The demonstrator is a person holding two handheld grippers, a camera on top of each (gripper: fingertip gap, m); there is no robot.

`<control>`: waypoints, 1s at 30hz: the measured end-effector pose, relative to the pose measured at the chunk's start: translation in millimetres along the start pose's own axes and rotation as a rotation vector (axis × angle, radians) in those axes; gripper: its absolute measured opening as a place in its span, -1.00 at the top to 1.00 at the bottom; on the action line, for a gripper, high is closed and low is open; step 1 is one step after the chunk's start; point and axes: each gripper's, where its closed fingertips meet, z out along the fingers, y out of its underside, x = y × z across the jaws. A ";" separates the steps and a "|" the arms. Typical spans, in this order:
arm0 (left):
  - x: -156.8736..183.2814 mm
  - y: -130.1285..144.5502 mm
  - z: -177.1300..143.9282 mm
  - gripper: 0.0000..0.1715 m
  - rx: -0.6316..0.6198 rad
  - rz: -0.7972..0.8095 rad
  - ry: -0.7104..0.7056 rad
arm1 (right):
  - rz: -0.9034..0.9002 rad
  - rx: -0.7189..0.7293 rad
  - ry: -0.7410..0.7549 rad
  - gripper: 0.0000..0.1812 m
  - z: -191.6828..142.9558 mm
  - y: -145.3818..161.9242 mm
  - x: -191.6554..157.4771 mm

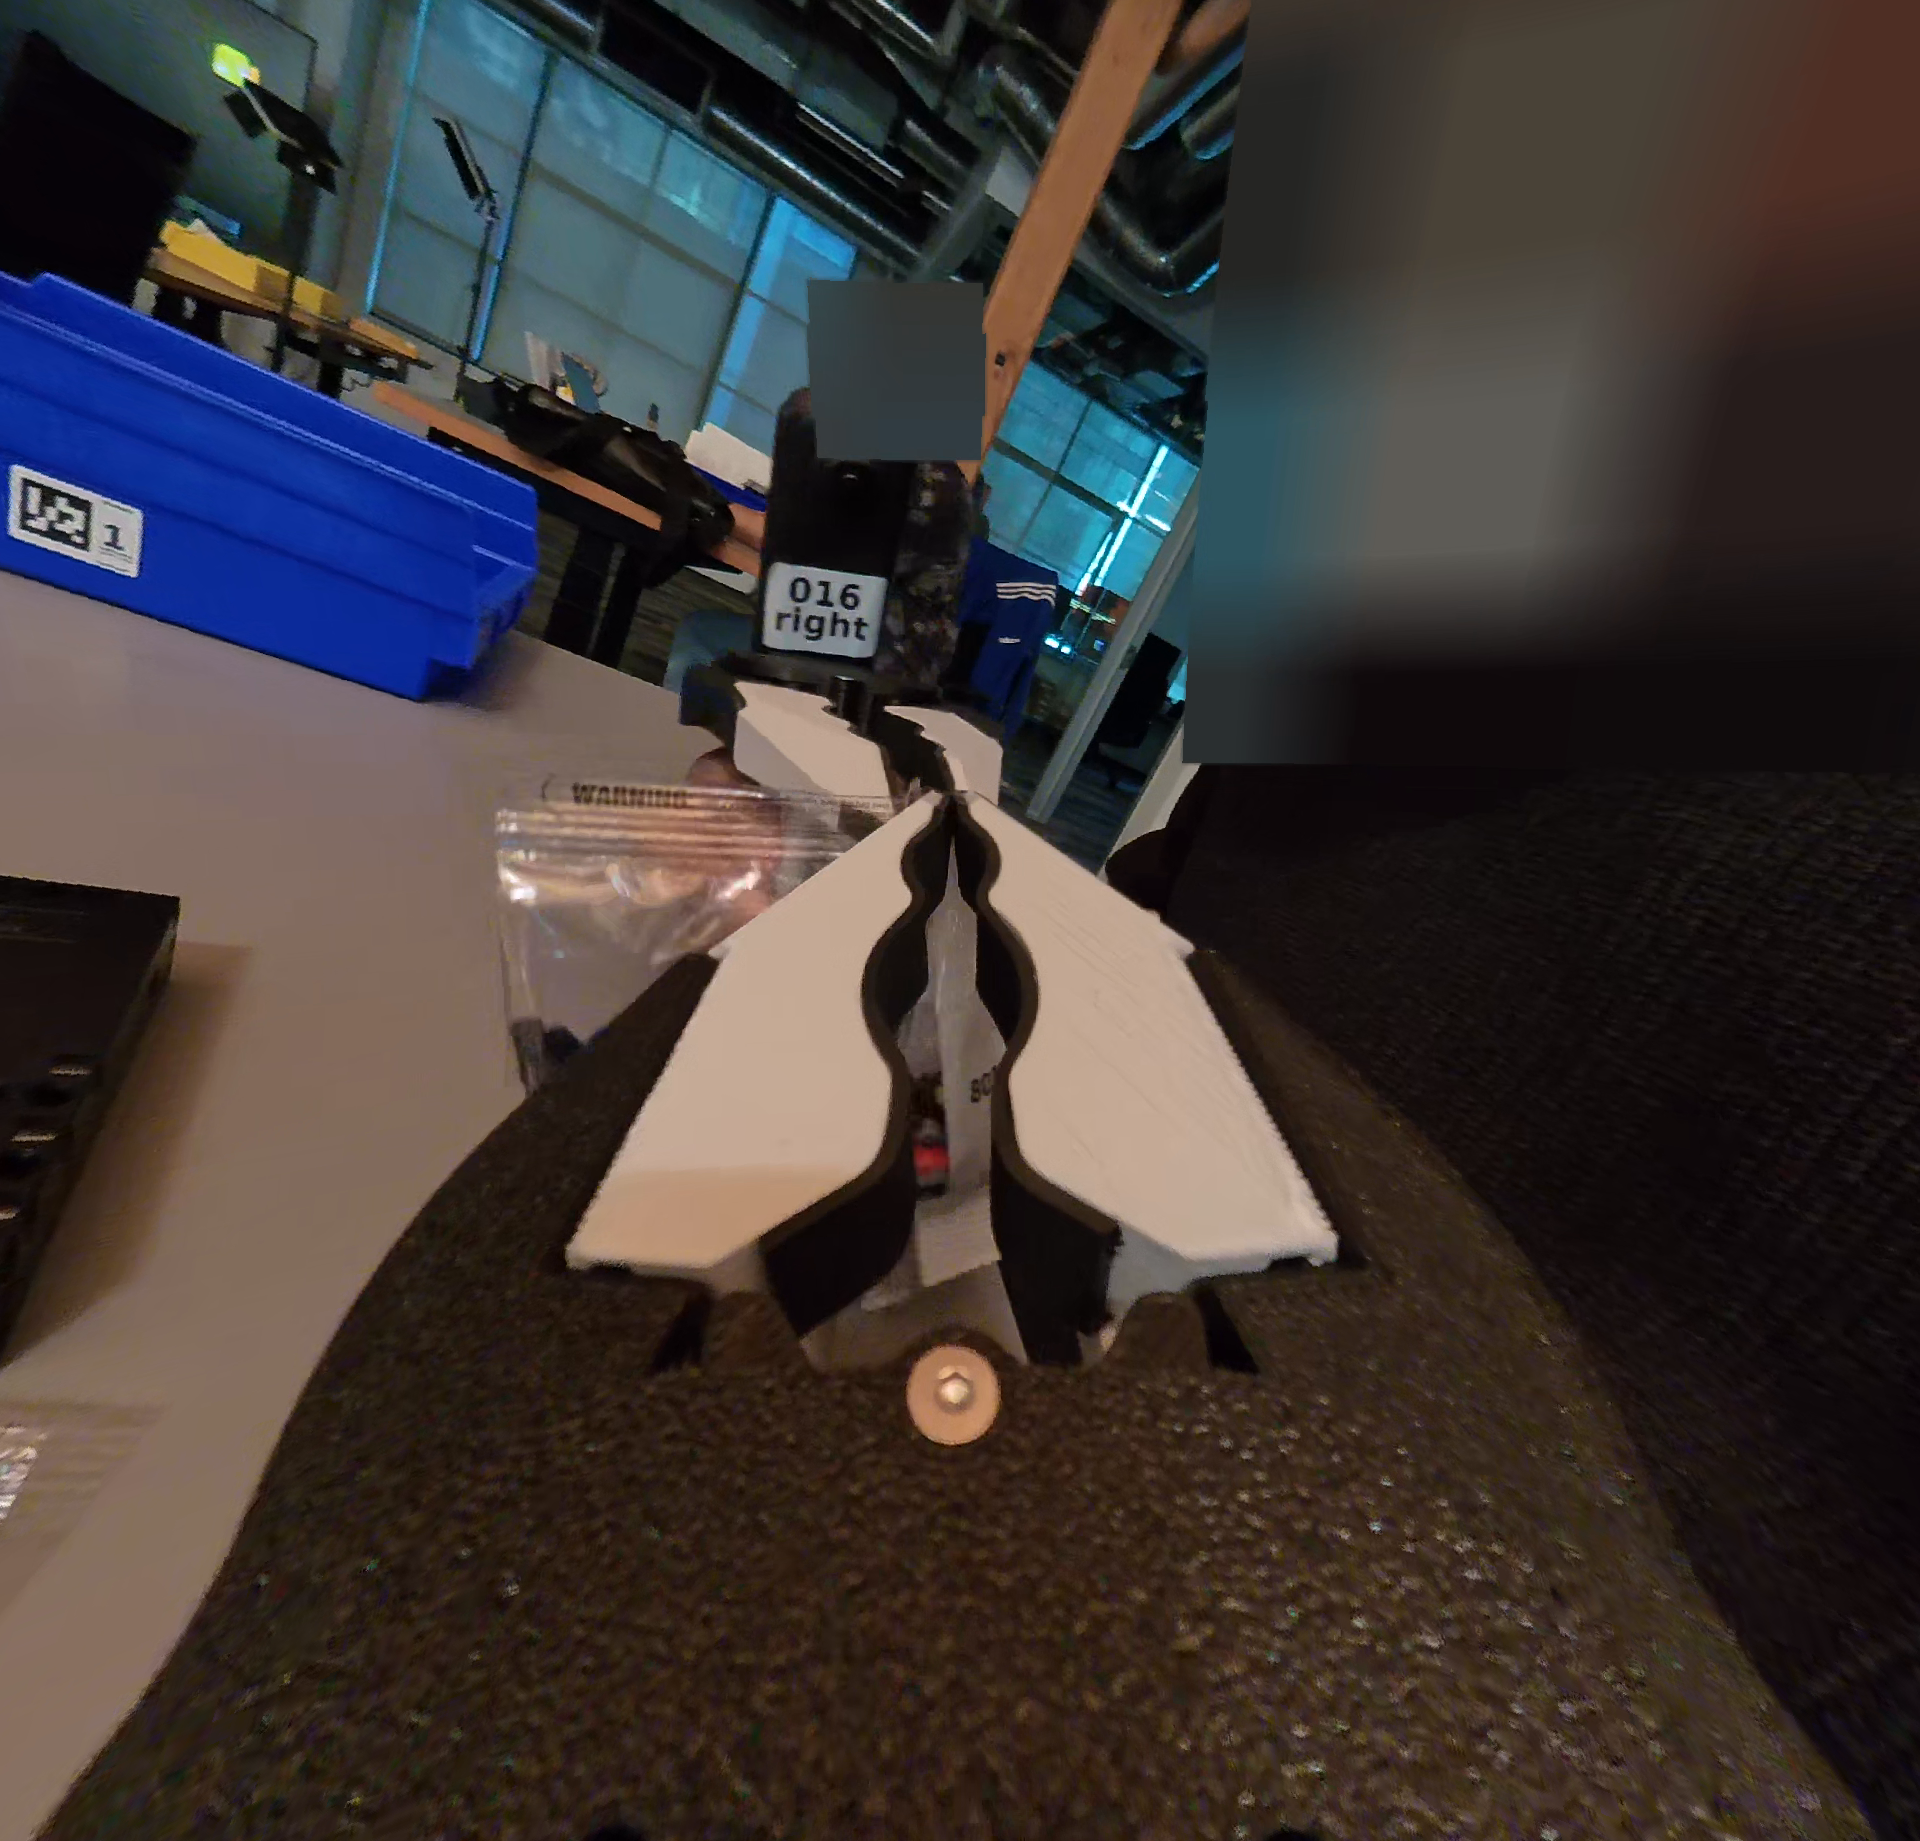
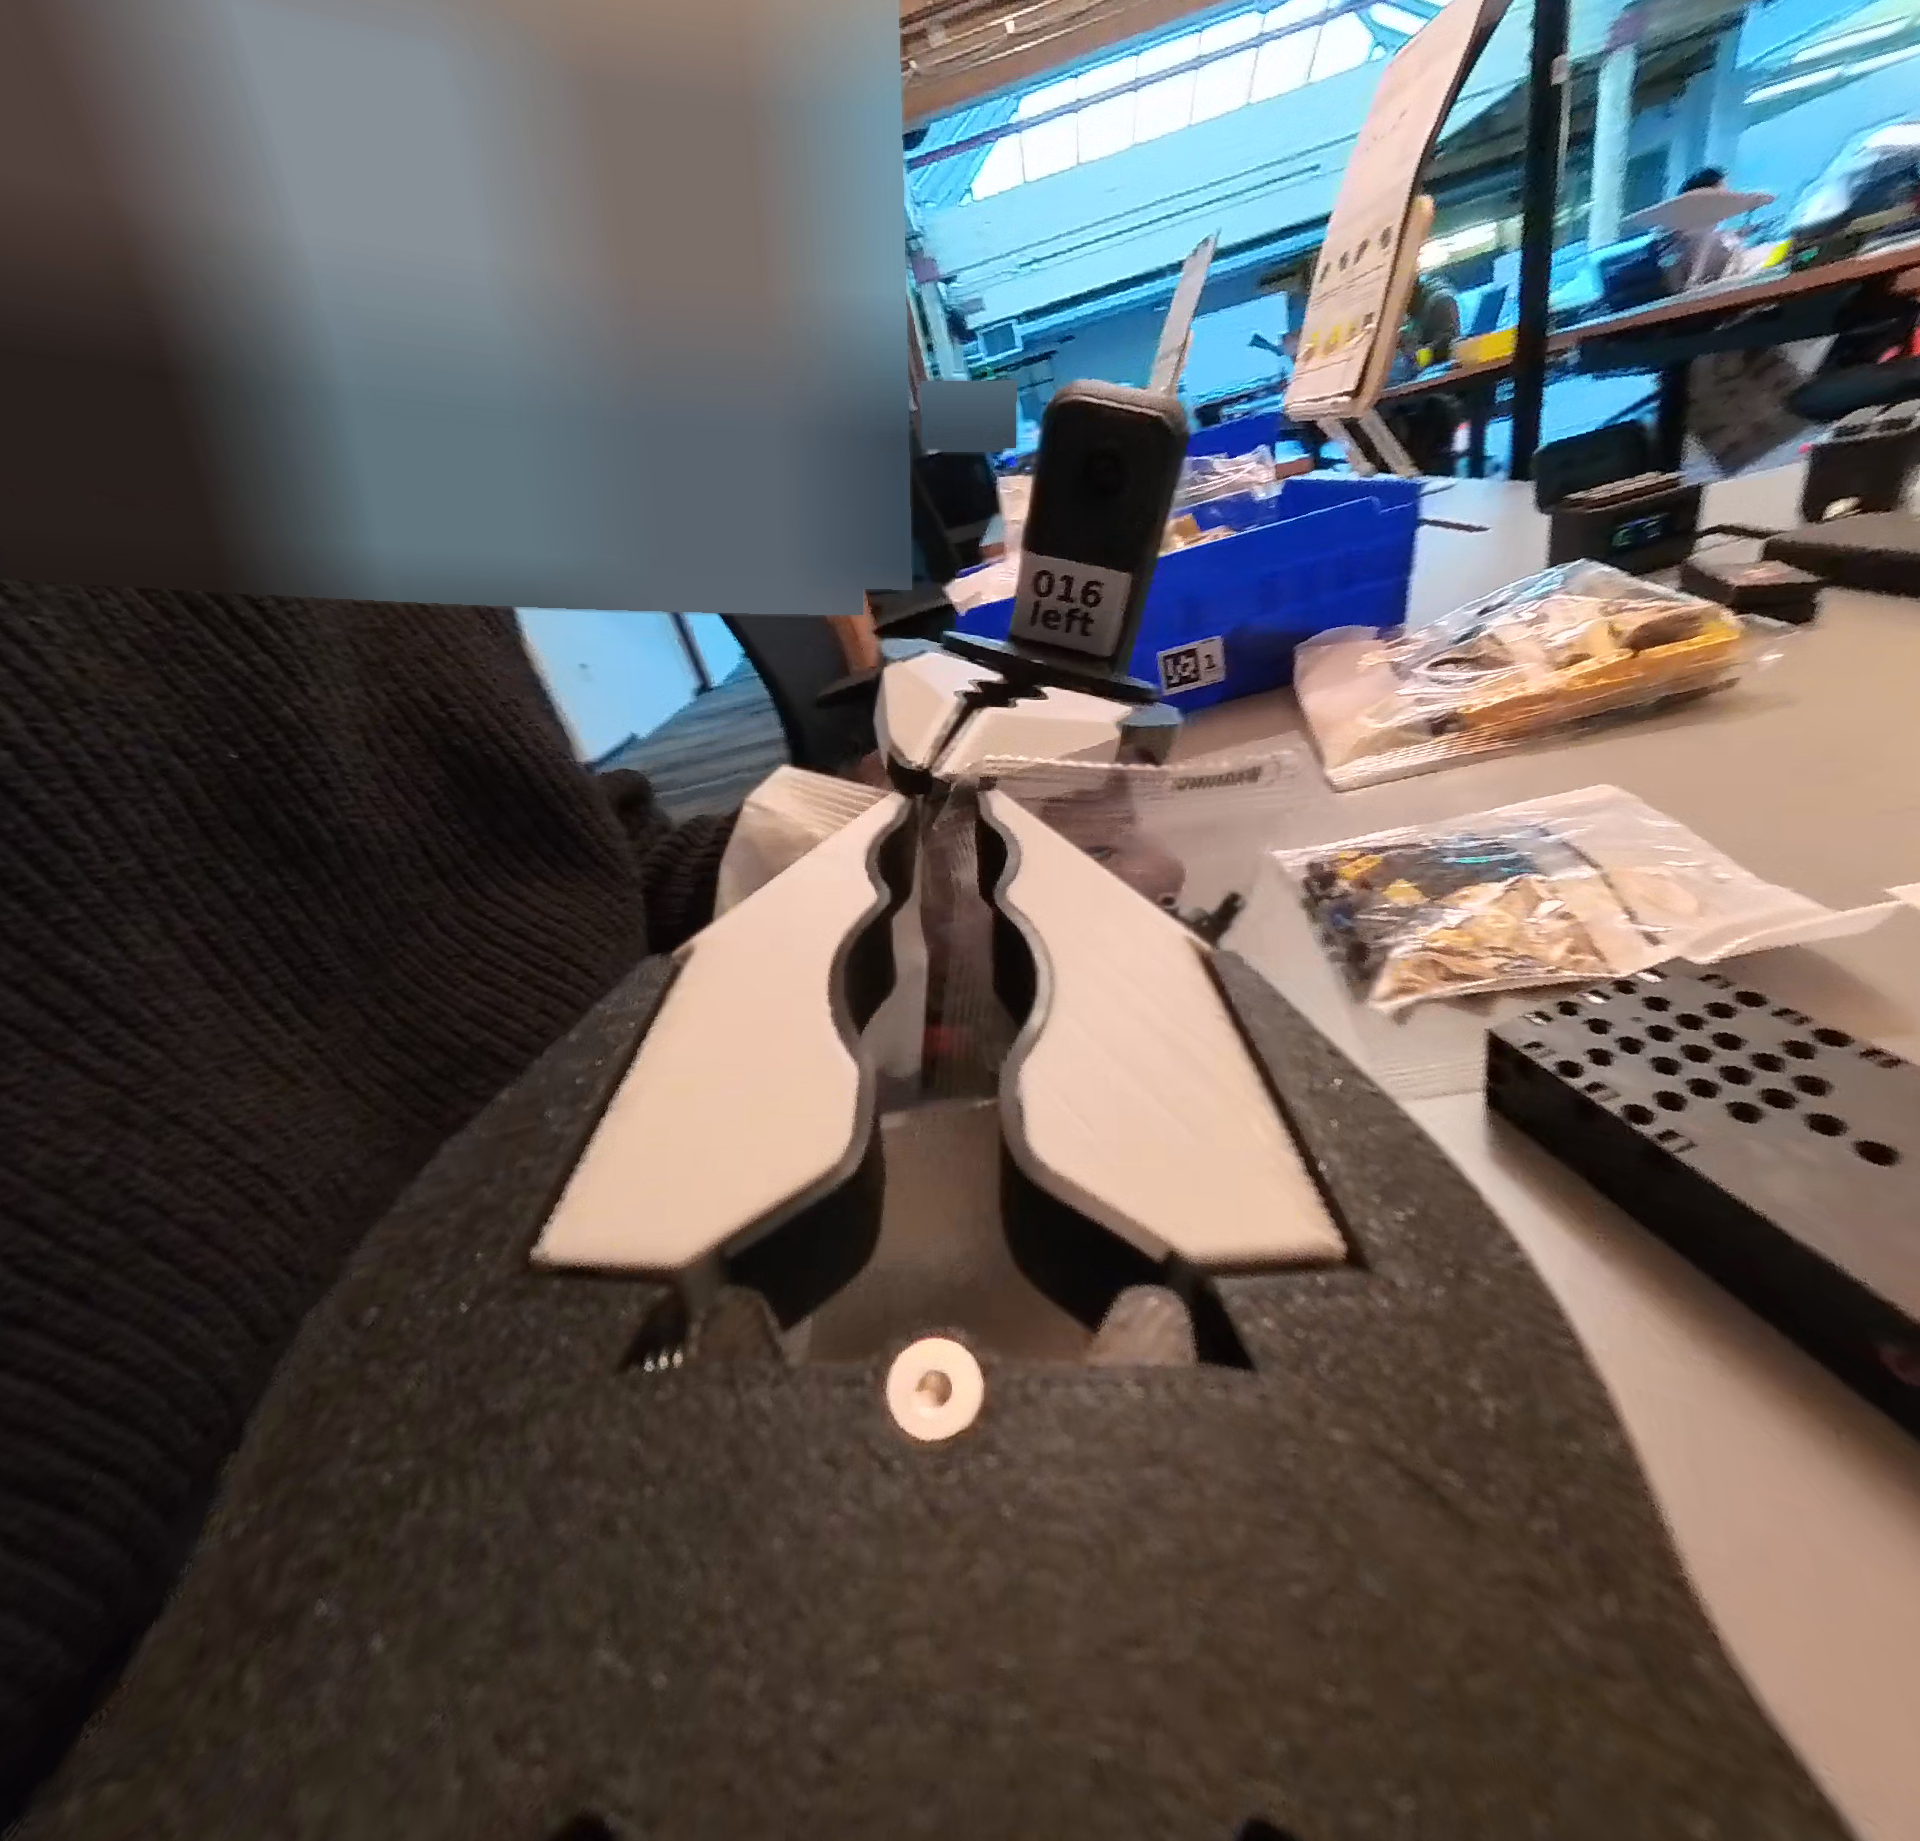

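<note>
A clear plastic zip bag [image 1: 644, 877] with small parts inside hangs just above the grey table [image 1: 260, 752]. My left gripper [image 1: 948, 804] is shut on its top edge, and the bag runs down between the white fingers [image 1: 790, 1043]. My right gripper [image 1: 920, 752] faces it tip to tip and pinches the same edge. In the right wrist view my right gripper [image 2: 916, 804] is shut on the bag [image 2: 1132, 825], with the film showing between its black pads. The left gripper [image 2: 930, 757] meets it head-on.
A blue bin [image 1: 260, 503] [image 2: 1309, 586] stands behind. A black perforated block [image 2: 1714, 1116] [image 1: 62, 1064] lies beside the bag. Two more bags of parts [image 2: 1507, 898] [image 2: 1507, 669] lie on the table [image 2: 1558, 1376]. A dark knit sleeve [image 1: 1558, 1064] [image 2: 260, 960] is close by. The tips of both grippers are at nearly the same place. From either gripper's tips it is about 15 centimeters to the black perforated block [image 1: 62, 1064]. Seen from the right wrist view [image 2: 1678, 1144] as well.
</note>
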 end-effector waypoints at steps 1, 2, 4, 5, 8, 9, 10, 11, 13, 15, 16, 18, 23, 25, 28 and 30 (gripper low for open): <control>1.7 0.7 0.5 1.00 -0.004 -0.002 0.011 | 0.027 -0.001 -0.022 0.88 -0.3 0.3 -2.0; 3.5 1.1 1.0 1.00 -0.005 -0.005 0.022 | 0.050 -0.001 -0.044 0.88 -0.6 0.2 -3.9; 6.6 1.8 1.7 1.00 -0.008 -0.010 0.043 | 0.086 0.001 -0.077 0.88 -1.2 0.0 -7.3; 7.7 2.2 1.8 1.00 -0.010 -0.013 0.050 | 0.105 0.001 -0.090 0.88 -1.3 0.1 -8.3; 9.2 2.7 1.8 1.00 -0.013 -0.017 0.060 | 0.122 0.001 -0.104 0.88 -1.4 0.3 -9.8; 9.6 2.7 1.7 1.00 -0.013 -0.018 0.062 | 0.132 0.001 -0.109 0.88 -1.1 0.3 -10.2; 9.9 2.7 1.6 1.00 -0.013 -0.020 0.065 | 0.144 0.001 -0.114 0.88 -1.0 0.3 -10.5; 10.1 2.7 1.6 1.00 -0.013 -0.022 0.067 | 0.156 0.000 -0.118 0.88 -1.0 0.3 -10.8; 10.5 2.9 1.6 1.00 -0.014 -0.028 0.072 | 0.182 0.000 -0.129 0.88 -1.2 0.4 -11.3; 11.0 3.0 1.8 1.00 -0.014 -0.030 0.076 | 0.200 0.001 -0.138 0.88 -1.6 0.4 -11.6; 11.1 2.8 1.8 1.00 -0.014 -0.032 0.078 | 0.204 0.002 -0.139 0.88 -1.8 0.3 -11.6; 12.1 2.2 1.2 1.00 -0.010 -0.034 0.085 | 0.215 0.012 -0.147 0.88 -2.9 -1.5 -12.1; 7.6 0.2 -1.5 1.00 0.001 -0.051 0.068 | 0.244 0.061 -0.122 1.00 -10.0 -9.4 -3.1; 6.1 0.7 -0.9 1.00 -0.002 -0.047 0.057 | 0.235 0.065 -0.107 1.00 -10.5 -9.5 -1.4; 5.2 -0.8 -1.9 1.00 0.006 -0.046 0.052 | 0.192 0.065 -0.070 0.96 -9.8 -9.0 0.8; 5.9 -0.4 -1.8 1.00 0.003 -0.045 0.055 | 0.149 0.051 -0.025 0.81 -7.9 -6.1 4.9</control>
